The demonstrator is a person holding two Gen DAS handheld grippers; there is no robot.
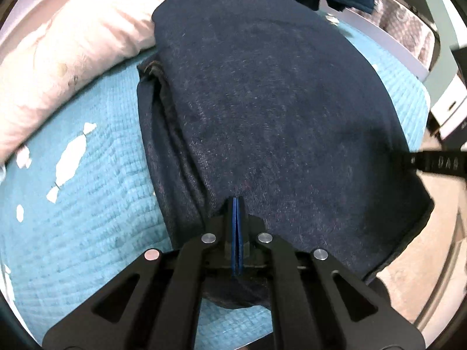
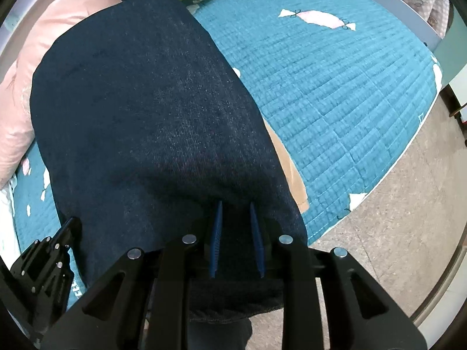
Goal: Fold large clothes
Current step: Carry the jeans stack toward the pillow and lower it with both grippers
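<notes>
A teal quilted bedspread printed with white and pink candy shapes [image 2: 335, 93] covers the bed, and a pale pink pillow [image 1: 73, 46] lies along its far left side. Across the bedspread lies the dark blue denim garment [image 1: 262, 102], already doubled into layers, its near end hanging over the bed's edge toward the floor. The cloth looks heavy and fairly stiff, unlikely to slip but bulky where seams stack, so the near hem corners seem the best places to take hold. The left gripper [image 1: 236, 204] has its blue pads pressed together at the denim's near edge, though whether cloth sits between them cannot be told. The right gripper [image 2: 235, 205] stands parted over the denim, gripping nothing
</notes>
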